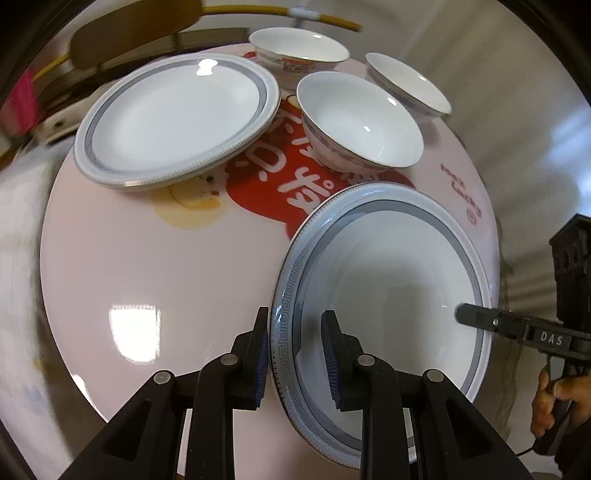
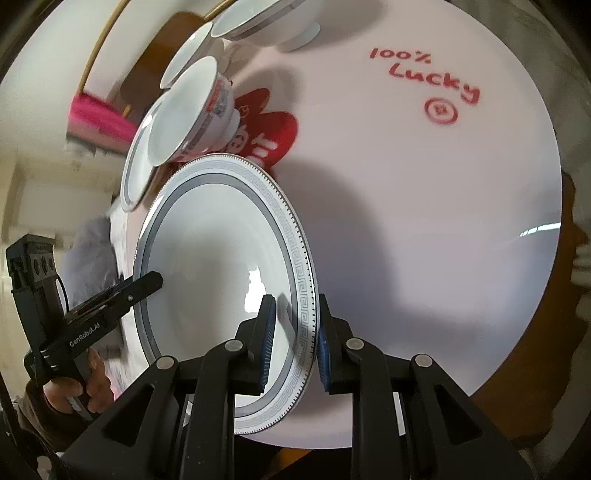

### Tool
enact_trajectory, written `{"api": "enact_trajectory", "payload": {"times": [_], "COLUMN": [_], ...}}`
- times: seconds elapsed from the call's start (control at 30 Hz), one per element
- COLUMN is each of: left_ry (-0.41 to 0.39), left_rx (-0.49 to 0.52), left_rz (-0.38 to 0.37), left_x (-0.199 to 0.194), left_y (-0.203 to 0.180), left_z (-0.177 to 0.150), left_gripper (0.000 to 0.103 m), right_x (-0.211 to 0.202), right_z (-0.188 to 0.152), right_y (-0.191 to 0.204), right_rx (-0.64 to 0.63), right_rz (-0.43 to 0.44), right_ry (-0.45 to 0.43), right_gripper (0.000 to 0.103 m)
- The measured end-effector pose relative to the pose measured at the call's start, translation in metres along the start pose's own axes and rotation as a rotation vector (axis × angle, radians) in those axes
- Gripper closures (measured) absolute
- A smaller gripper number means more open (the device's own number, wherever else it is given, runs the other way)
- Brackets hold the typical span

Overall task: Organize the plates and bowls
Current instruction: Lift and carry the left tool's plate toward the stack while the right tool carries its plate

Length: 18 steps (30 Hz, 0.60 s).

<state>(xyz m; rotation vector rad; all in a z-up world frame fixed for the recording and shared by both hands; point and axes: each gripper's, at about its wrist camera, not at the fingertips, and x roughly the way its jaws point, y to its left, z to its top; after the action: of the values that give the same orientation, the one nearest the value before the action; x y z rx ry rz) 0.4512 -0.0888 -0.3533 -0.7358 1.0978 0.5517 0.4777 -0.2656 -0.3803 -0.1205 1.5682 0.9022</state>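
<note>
A white plate with a grey patterned rim (image 1: 388, 280) hangs tilted over the round table, held from both sides. My left gripper (image 1: 295, 317) is shut on its left rim. My right gripper (image 2: 295, 301) is shut on the opposite rim of the same plate (image 2: 207, 266). Each gripper also shows in the other's view: the right gripper (image 1: 476, 319) at the plate's far edge, and the left gripper (image 2: 149, 282) likewise. A second matching plate (image 1: 177, 118) lies at the back left of the table. Three white bowls (image 1: 360, 118) (image 1: 299, 48) (image 1: 408, 83) stand at the back.
The pink round table (image 1: 147, 258) carries a red print and the words "100% Lucky" (image 2: 424, 74). A wooden chair back (image 1: 129, 33) and a yellow tube (image 1: 332, 18) lie beyond the table's far edge. A person's hand (image 1: 554, 398) holds the right tool.
</note>
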Motion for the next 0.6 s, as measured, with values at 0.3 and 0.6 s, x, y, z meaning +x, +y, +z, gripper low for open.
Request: {"api": "enact_trajectory", "payload": {"times": [0.3, 0.6], "left_ry": [0.046, 0.038], "left_rx": [0.169, 0.204], "left_rz": [-0.033, -0.01], "left_x": [-0.014, -0.027], "left_y": [0.041, 0.045], "left_z": [0.007, 0.015], "left_gripper": [0.081, 0.081], "right_x": [0.019, 0.027], "right_z": [-0.048, -0.05], "right_y": [0.038, 0.047], "right_rx": [0.179, 0.178], "right_rz": [-0.006, 0.028], "right_ry": [-0.079, -0.079], "right_gripper": [0.083, 0.083]}}
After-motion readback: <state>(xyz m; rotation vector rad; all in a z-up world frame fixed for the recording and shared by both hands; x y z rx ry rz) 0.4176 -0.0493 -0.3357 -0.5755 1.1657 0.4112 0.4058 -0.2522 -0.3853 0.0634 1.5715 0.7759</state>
